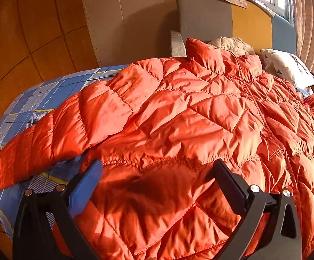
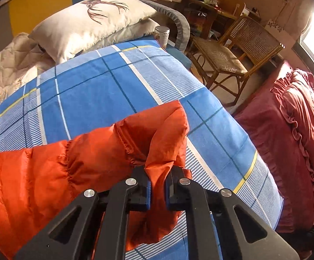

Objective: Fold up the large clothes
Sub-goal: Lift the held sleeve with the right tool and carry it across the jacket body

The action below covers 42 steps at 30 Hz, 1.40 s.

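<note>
Across the bed (image 1: 37, 99), on its blue checked sheet, the orange jacket (image 1: 189, 117) lay spread front-up, collar toward the headboard (image 1: 202, 15) and buttons closed down the middle. One sleeve (image 1: 55, 130) stretched flat out from the jacket toward the bed's edge, untouched. The left claw (image 1: 157, 169) hung released just above the jacket's lower body, jaws wide with puffy fabric showing between them but nothing pinched; it seemed poised to take a hold near the hem side so the body could be steadied or lifted. On the jacket's other side, the right claw (image 2: 158, 186) was clenched on the other sleeve's cuff (image 2: 163, 134), the thin fabric bunched and squeezed between its pads, the sleeve's end slightly raised off the sheet. That grip near the very end looked chosen so the whole sleeve could be carried over the jacket's front in one sweep. A pillow (image 2: 87, 19) sat beyond the jacket by the headboard, well apart. The fold itself appeared barely begun, with the jacket otherwise fully open.
</note>
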Available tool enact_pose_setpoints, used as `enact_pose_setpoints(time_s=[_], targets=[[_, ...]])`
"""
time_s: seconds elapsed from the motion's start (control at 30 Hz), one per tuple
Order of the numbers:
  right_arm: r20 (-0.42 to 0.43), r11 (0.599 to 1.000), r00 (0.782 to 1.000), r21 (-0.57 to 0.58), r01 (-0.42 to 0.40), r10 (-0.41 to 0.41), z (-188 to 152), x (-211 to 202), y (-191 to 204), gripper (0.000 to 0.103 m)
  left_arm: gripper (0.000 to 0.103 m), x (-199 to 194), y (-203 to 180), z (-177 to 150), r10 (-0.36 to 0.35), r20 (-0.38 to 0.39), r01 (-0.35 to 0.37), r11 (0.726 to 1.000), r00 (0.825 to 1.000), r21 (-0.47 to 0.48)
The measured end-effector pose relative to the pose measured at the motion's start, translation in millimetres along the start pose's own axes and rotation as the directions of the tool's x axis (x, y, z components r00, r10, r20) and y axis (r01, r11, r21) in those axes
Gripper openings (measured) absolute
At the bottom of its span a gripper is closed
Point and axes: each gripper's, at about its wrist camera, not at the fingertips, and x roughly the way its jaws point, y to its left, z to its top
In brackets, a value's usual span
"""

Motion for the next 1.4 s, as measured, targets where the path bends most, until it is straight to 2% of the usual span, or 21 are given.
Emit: enact_pose_setpoints(time_s=[0.17,0.37,0.5,0.7,0.87,1.17,1.4], targets=[[0.086,0.998,0.996,-0.062,-0.026,0.032,7.4,-49.7,24.0,0.008,0.101,1.5,2.9,-0.7,-0.016,0.003,0.016,1.000,1.000,-0.009],[0.164,0.983,0.979,-0.153,-0.100,0.125,4.6,-115.6,74.6,0.008,0.101,-4.3,6.3,-2.8,-0.029,0.021,0.029,1.000,0.999,0.010],[0.206,0.959,0.952,-0.219,-0.179,0.225,-4.5,-164.7,116.6,0.007,0.101,-12.2,15.8,-6.5,-0.036,0.037,0.036,0.999,0.999,-0.001],[0.235,0.897,0.901,-0.350,-0.271,0.364,-36.2,-234.3,194.0,0.006,0.101,-24.3,33.6,-14.9,-0.048,0.056,0.050,0.998,0.997,-0.028],[0.218,0.840,0.867,-0.435,-0.324,0.448,-69.1,-272.6,258.4,0.006,0.101,-29.7,43.2,-20.7,-0.062,0.061,0.064,0.997,0.996,-0.031],[0.146,0.735,0.820,-0.550,-0.397,0.553,-138.4,-301.2,376.9,0.006,0.101,-36.8,64.1,-27.0,-0.069,0.078,0.072,0.996,0.995,-0.045],[0.055,0.658,0.798,-0.601,-0.453,0.600,-191.4,-311.1,457.7,0.006,0.101,-36.8,81.3,-30.5,-0.068,0.079,0.073,0.995,0.995,-0.069]])
